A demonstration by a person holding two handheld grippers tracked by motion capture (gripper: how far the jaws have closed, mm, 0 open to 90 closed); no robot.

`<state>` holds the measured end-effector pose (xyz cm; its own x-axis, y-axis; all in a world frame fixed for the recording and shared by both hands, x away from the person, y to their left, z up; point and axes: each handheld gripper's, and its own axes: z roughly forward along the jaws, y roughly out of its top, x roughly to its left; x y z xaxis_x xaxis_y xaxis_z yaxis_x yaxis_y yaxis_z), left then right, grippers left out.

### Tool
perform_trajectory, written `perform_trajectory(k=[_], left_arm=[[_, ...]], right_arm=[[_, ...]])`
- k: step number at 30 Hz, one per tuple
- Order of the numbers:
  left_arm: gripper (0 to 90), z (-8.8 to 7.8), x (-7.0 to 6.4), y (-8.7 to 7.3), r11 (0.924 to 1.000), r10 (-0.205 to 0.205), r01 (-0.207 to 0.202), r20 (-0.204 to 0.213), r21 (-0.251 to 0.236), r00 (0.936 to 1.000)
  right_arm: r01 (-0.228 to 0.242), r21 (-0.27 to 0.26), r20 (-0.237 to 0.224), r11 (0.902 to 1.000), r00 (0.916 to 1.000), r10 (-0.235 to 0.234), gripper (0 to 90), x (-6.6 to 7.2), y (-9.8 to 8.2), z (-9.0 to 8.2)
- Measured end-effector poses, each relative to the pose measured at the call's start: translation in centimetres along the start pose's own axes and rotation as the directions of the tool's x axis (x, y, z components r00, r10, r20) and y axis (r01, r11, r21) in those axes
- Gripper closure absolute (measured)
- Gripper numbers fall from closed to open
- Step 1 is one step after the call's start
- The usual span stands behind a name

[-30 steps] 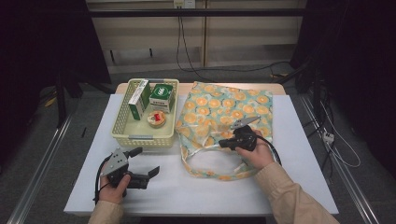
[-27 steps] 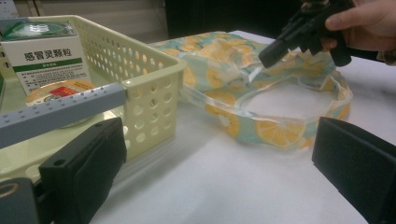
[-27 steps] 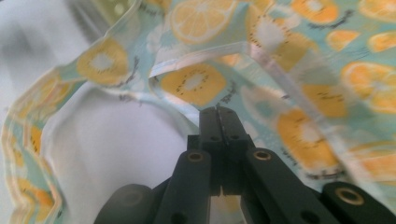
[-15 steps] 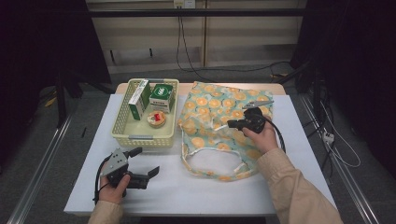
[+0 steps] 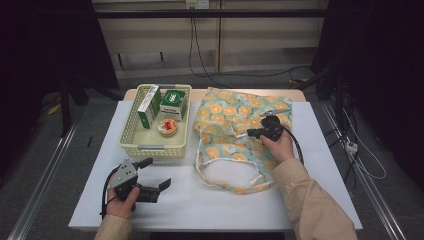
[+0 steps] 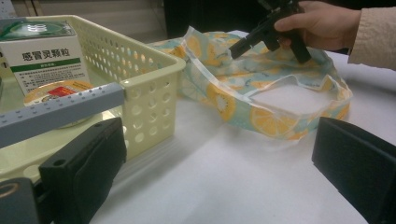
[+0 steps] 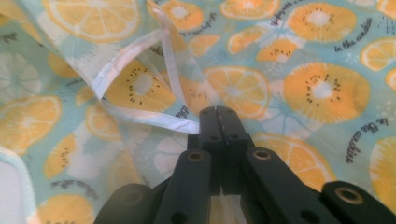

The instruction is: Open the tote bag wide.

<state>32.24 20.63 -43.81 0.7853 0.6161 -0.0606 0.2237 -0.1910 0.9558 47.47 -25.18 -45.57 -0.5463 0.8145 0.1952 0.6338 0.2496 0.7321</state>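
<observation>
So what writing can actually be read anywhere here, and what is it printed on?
"感冒灵颗粒": on the white and green medicine box in the basket.
"in the sunshine", roughly: small script on the fruit-print bag; blurred, so uncertain.
White figures on the box's green top, perhaps "999": blurred.
Tall box and round tub in the basket: print too small to read.

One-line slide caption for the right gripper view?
Right tongs shut on the white hem of the fruit-print bag, pinching it above the cloth.
</observation>
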Motion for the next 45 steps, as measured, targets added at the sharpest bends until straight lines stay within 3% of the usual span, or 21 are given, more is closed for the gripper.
perform_trajectory(k=[8, 11, 17, 23, 30, 35, 38, 45], left_arm=[[2.7, -0.1, 0.1, 0.0, 1.0000, -0.004, 0.004, -0.002, -0.004, 1.0000], [2.6, -0.2, 0.2, 0.0, 0.9999, 0.013, -0.013, -0.006, -0.005, 0.9999], [2.6, -0.1, 0.0, 0.0, 1.0000, -0.004, 0.004, -0.004, -0.006, 1.0000], [2.6, -0.1, 0.1, 0.0, 1.0000, 0.007, -0.007, -0.003, -0.005, 1.0000], [2.6, -0.1, 0.1, -0.1, 1.0000, -0.004, 0.004, -0.001, -0.002, 1.0000], [2.6, 0.0, 0.0, -0.1, 0.9999, -0.011, 0.011, -0.002, -0.005, 0.9999], [2.6, 0.0, 0.1, -0.1, 1.0000, 0.004, -0.004, -0.005, 0.002, 1.0000], [2.6, 0.1, 0.0, -0.2, 1.0000, -0.003, 0.003, 0.000, 0.006, 1.0000]], right_arm=[[0.054, 0.017, 0.037, 0.9984, 0.9978, -0.054, 89.6, 0.3, -0.3, 0.5], [0.058, 0.010, 0.050, 0.9983, 0.9970, -0.059, 83.2, 0.6, -0.2, 0.2], [0.092, -0.032, 0.045, 0.9952, 0.9949, -0.090, 73.4, 1.6, 0.3, -0.7], [0.115, -0.051, 0.037, 0.9921, 0.9929, -0.113, 62.8, 2.6, 0.7, -1.6], [0.130, -0.058, 0.020, 0.9898, 0.9914, -0.129, 57.5, 3.3, 0.9, -2.0], [0.135, -0.070, -0.009, 0.9884, 0.9907, -0.136, 57.6, 3.9, 1.1, -2.2], [0.147, -0.063, -0.029, 0.9871, 0.9884, -0.149, 65.8, 4.3, 1.1, -2.2], [0.152, -0.071, -0.096, 0.9857, 0.9826, -0.159, 80.9, 5.7, 1.1, -3.0]])
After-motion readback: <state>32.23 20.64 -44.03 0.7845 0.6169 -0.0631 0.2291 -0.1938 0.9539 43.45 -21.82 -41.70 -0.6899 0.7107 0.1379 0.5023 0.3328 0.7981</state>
